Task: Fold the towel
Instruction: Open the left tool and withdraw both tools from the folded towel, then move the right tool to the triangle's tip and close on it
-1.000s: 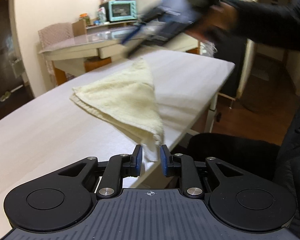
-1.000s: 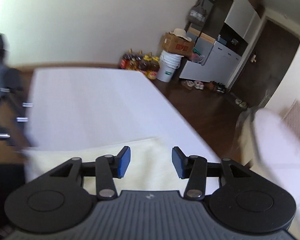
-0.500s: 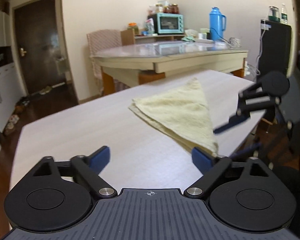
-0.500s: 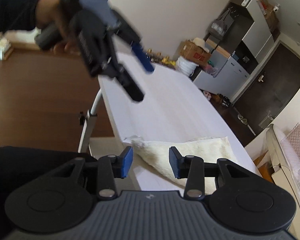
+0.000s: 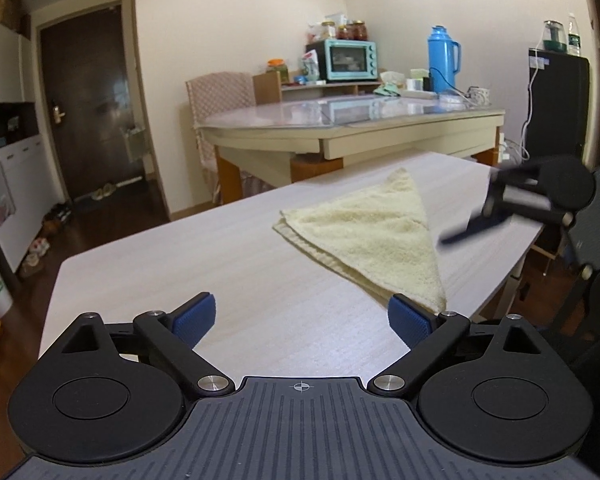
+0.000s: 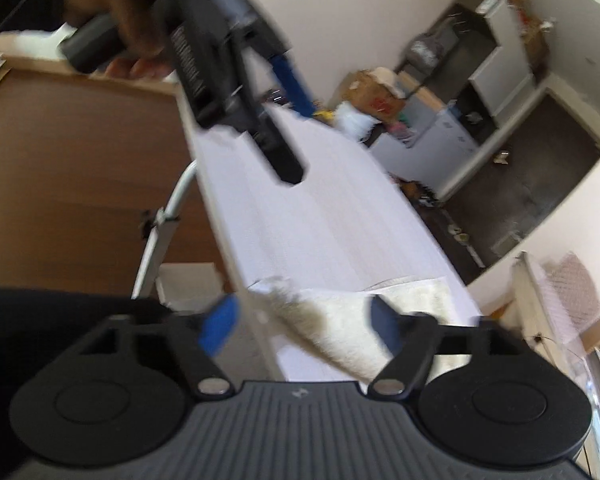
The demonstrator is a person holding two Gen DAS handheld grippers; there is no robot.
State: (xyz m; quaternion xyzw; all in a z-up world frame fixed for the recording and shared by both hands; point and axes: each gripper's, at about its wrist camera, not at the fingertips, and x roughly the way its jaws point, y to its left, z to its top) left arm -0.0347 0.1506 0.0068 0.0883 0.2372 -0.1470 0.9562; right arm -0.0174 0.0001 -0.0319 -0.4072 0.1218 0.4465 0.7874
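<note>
A pale yellow towel [image 5: 372, 232] lies flat on the white table [image 5: 180, 248], folded into a triangle with one tip at the near right edge. My left gripper [image 5: 300, 316] hovers over bare table short of that tip, its jaws opening wide with nothing between them. In the right wrist view, which is blurred, my right gripper [image 6: 304, 316] is over the towel [image 6: 340, 320] tip at the table [image 6: 300, 208] edge. Its jaws are opening, the cloth lying between them untouched. The left gripper [image 6: 296, 128] shows above, held by a hand.
Behind stands a glass-topped table [image 5: 340, 120] with a teal oven [image 5: 348, 60] and blue thermos [image 5: 442, 58], and a chair [image 5: 220, 96] at its left. A black fridge [image 5: 556, 108] is at right. A metal table leg [image 6: 160, 228] and wooden floor lie off the edge.
My left gripper let go of the towel's corner, opened wide and drew back. The towel dropped flat. My right gripper came down to the towel's tip and spread its jaws.
</note>
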